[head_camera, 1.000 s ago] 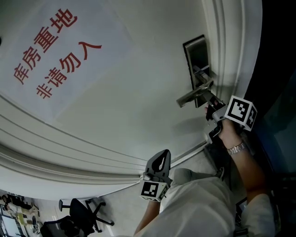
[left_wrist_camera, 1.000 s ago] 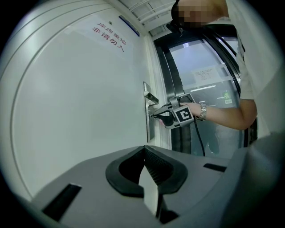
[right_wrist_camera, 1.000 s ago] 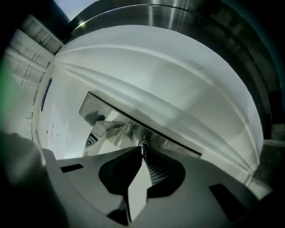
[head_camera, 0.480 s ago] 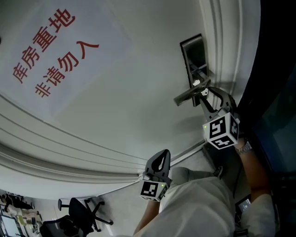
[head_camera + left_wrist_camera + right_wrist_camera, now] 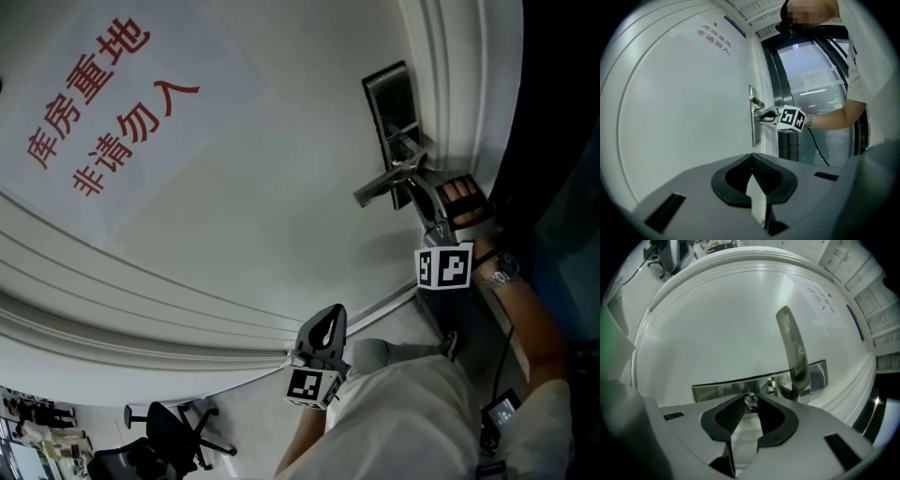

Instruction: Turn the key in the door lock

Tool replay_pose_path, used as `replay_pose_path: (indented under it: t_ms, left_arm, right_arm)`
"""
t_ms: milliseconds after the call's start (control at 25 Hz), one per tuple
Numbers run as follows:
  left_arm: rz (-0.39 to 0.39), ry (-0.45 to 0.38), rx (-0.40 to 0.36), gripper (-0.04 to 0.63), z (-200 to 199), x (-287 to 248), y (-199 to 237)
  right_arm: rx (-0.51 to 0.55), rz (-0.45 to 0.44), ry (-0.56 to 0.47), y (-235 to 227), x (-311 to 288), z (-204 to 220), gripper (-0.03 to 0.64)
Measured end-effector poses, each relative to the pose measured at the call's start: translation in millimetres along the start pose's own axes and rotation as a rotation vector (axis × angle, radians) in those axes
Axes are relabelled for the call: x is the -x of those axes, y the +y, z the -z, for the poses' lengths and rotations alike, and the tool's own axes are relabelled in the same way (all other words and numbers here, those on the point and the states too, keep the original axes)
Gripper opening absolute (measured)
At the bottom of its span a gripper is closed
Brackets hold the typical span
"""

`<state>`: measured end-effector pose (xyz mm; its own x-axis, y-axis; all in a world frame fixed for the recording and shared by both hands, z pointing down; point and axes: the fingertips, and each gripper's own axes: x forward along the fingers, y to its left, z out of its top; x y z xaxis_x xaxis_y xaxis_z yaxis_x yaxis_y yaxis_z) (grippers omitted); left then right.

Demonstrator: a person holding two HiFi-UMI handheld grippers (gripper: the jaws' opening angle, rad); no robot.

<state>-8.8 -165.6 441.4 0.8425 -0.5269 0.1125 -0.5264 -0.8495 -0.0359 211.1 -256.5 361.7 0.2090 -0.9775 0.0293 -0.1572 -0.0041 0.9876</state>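
Note:
A white door [image 5: 262, 187] carries a steel lock plate [image 5: 386, 94] with a lever handle [image 5: 389, 183]. My right gripper [image 5: 424, 190] points level at the plate just below the lever. In the right gripper view the small silver key [image 5: 750, 402] sticks out of the lock plate [image 5: 717, 390] beside the lever handle [image 5: 793, 350]. The jaws of the right gripper [image 5: 750, 398] have just been closing, and their pads touch both sides of the key's head. My left gripper [image 5: 324, 330] hangs low, away from the lock, shut on nothing [image 5: 751, 160].
A paper sign with red characters [image 5: 103, 103] is stuck on the door. The moulded door frame [image 5: 455, 84] runs beside the lock, with a dark glass door [image 5: 820, 79] beyond it. A black office chair [image 5: 164, 436] stands on the floor behind.
The right gripper has rolled about its own line at the lock: its marker cube swung from the hand's upper right to below it. The left gripper has stayed put.

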Motion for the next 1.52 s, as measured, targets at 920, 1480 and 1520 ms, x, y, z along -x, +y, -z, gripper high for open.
replay_pose_path:
  t_ms: [920, 1480, 1520]
  left_arm:
    - [-0.044, -0.009, 0.022, 0.003, 6.8, 21.8, 14.0]
    - [-0.114, -0.033, 0.048, 0.003, 5.7, 32.1, 19.3]
    - [-0.118, -0.034, 0.043, 0.003, 5.4, 32.3, 21.8]
  right_arm:
    - [-0.499, -0.042, 0.003, -9.6, 1.3, -1.7, 0.086]
    - [-0.743, 0.034, -0.063, -21.8, 7.5, -3.5, 0.087]
    - [-0.819, 0.039, -0.070, -21.1, 11.4, -6.3, 0.087]
